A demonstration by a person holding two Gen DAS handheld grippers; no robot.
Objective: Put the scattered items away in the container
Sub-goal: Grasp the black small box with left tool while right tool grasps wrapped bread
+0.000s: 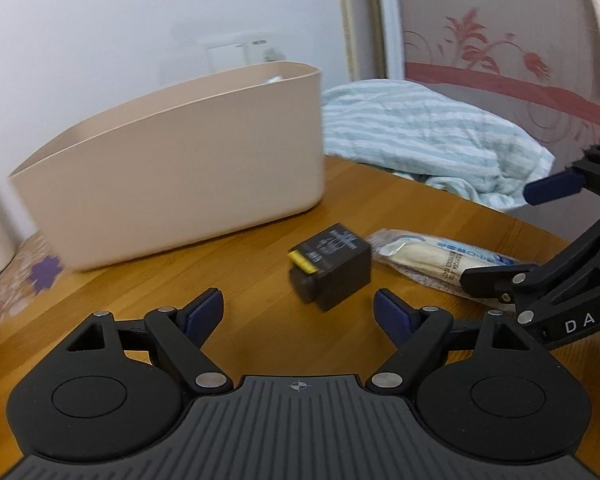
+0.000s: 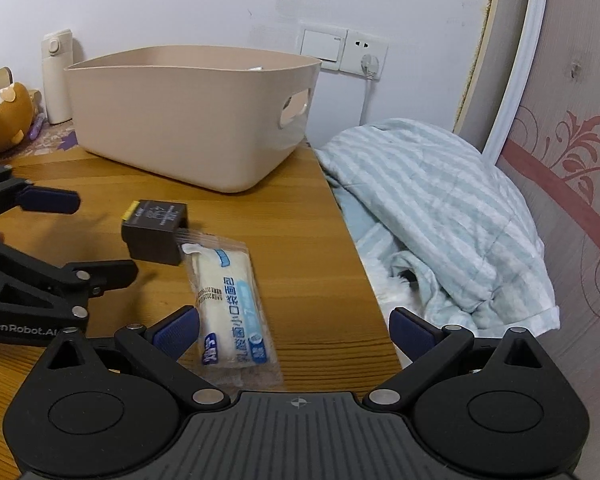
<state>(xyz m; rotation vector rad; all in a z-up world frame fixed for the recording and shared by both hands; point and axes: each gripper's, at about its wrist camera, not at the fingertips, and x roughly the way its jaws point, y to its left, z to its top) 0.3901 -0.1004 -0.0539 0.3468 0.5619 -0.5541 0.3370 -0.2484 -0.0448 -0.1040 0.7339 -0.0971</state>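
A beige plastic bin stands at the back of the wooden table; it also shows in the right wrist view. A small black box with a yellow tab lies on the table just ahead of my open, empty left gripper. Next to it lies a clear-wrapped bread packet. In the right wrist view the packet lies between the fingers of my open, empty right gripper, touching the black box. The left gripper shows at the left there.
A striped blue-white blanket lies on the bed past the table's right edge. A white bottle and a plush toy stand left of the bin. A wall socket with a plug is behind it.
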